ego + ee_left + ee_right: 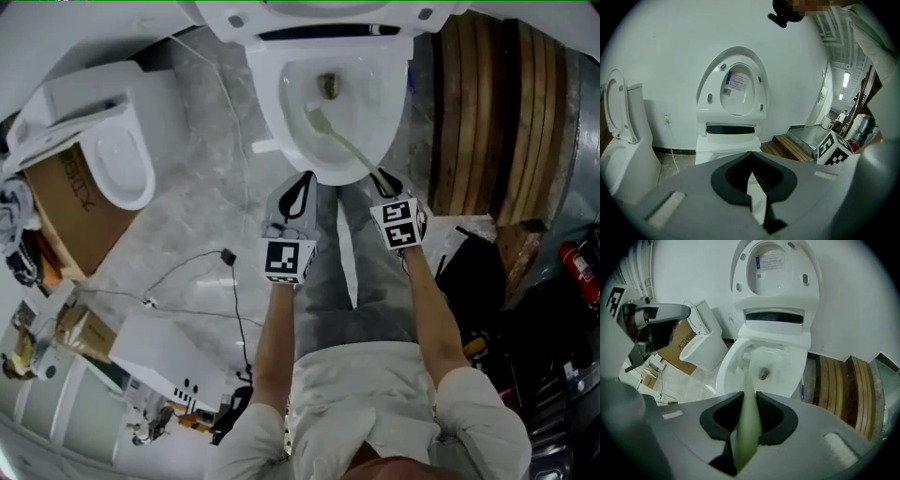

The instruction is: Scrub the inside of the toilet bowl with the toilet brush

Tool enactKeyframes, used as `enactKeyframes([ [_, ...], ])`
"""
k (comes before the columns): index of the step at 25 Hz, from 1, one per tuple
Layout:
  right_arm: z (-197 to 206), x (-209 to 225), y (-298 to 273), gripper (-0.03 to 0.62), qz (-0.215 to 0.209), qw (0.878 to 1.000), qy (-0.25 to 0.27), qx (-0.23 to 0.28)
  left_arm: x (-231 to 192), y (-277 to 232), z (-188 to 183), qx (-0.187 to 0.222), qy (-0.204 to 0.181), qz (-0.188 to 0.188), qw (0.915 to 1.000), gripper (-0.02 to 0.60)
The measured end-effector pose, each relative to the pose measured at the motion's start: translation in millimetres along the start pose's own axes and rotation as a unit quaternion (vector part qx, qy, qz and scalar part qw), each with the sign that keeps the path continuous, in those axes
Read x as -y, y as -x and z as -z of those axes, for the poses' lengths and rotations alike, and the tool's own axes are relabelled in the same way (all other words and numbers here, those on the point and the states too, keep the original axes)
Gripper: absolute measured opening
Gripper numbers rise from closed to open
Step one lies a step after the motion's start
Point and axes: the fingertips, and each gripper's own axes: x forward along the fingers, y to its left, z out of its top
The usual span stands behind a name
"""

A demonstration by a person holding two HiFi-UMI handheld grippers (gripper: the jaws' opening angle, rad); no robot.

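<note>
A white toilet bowl (286, 127) (726, 369) stands open at the top centre of the head view, its raised lid (776, 268) (733, 89) against the wall and a dark drain (328, 86) (764, 375) at the bottom. My right gripper (382, 176) (749, 397) is shut on the pale green toilet brush (342, 142) (747, 423). The brush head (314, 114) (744, 363) rests against the bowl's inner left wall. My left gripper (302, 180) (751, 154) hangs just in front of the bowl's rim, jaws shut with nothing between them.
A second toilet (117, 159) (701, 350) (621, 145) stands to the left beside a cardboard box (66, 202) (677, 352). Wooden planks (492, 103) (848, 385) lie to the right. Cables (202, 262) trail over the grey floor. A red fire extinguisher (581, 267) sits far right.
</note>
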Motion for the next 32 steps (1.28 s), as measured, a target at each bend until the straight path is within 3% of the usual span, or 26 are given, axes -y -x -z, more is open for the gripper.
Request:
enactKeyframes([
  [9, 13.2, 0.1, -47.9, 0.086, 0.0, 0.999, 0.016, -0.038, -14.6, -5.2, 30.1, -0.015, 0.015, 0.001, 0.9998, 0.018],
  [20, 28.9, -17.8, -60.0, 0.084, -0.017, 0.991, 0.091, -0.094, -20.7, 2.5, 51.2, -0.017, 0.043, 0.003, 0.9989, 0.018],
  [32, 60.4, -3.2, -52.1, 0.083, 0.01, 0.97, 0.187, -0.154, -22.8, 6.0, 55.1, -0.017, 0.046, 0.017, 0.9987, 0.018],
])
